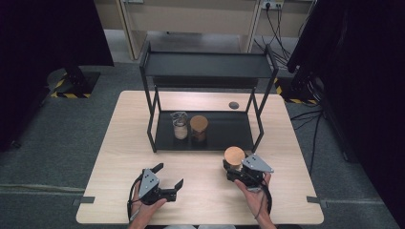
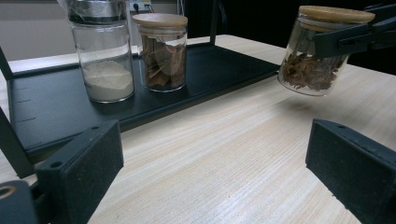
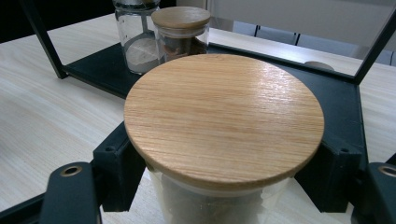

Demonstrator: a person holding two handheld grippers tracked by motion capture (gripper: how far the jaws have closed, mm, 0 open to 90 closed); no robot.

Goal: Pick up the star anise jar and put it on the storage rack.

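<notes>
Gripping a round glass jar with a wooden lid (image 1: 234, 156), the right gripper (image 1: 237, 168) hovers near the desk's front edge; the left gripper (image 1: 168, 181) gapes wide, empty.

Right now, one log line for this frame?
right hand-held gripper: shut on jar, lifted, tilted | left hand-held gripper: open, empty | rack bottom shelf: powder jar, leaf jar

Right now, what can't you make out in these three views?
- Held jar contents: right gripper view, wooden lid covers them.
- Powder jar top: left gripper view, cut off by the upper edge.
- Small round thing behind the rack: high view, too small to identify.
- Right gripper contact with the jar: high view, grey plate covers it.
</notes>
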